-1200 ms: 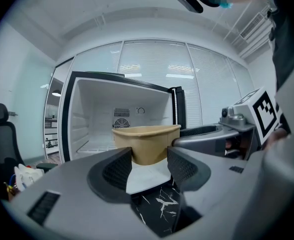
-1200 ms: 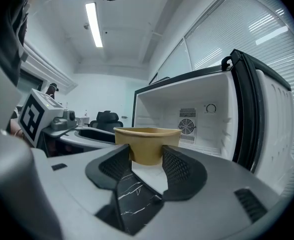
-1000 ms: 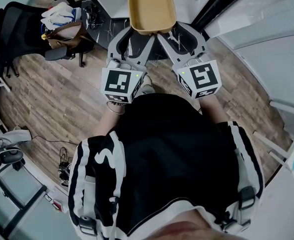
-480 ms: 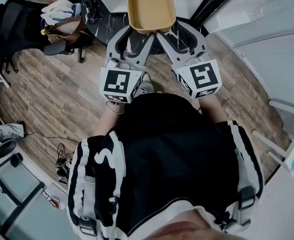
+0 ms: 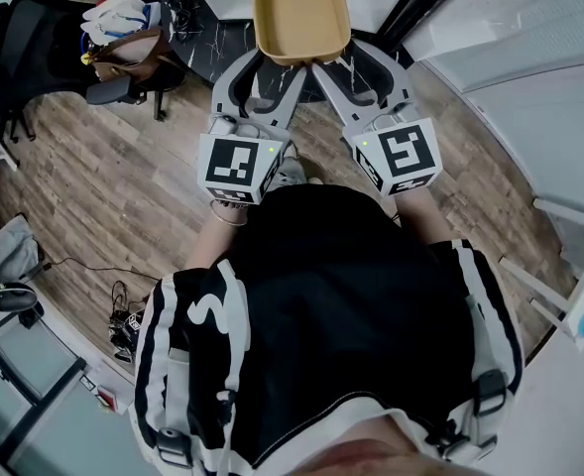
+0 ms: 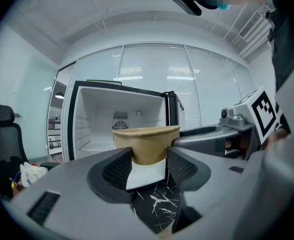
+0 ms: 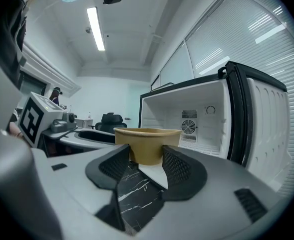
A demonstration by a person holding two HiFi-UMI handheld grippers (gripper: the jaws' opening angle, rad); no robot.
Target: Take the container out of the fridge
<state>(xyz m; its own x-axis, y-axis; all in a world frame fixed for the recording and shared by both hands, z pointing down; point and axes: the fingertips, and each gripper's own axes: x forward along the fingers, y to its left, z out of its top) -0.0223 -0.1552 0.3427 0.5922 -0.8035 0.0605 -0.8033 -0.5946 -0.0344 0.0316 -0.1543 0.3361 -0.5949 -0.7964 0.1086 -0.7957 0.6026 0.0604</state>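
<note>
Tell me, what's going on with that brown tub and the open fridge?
A person holds a gripper in each hand. The left gripper and the right gripper are each shut on the near edge of the same brown tub, holding it up in the air. The fridge stands open behind it, and the tub is outside it.

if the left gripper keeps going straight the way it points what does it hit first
The left gripper is shut on the tan container; beyond that lies the open fridge, so it would likely pass inside toward the back wall. Depth is unclear.
</note>
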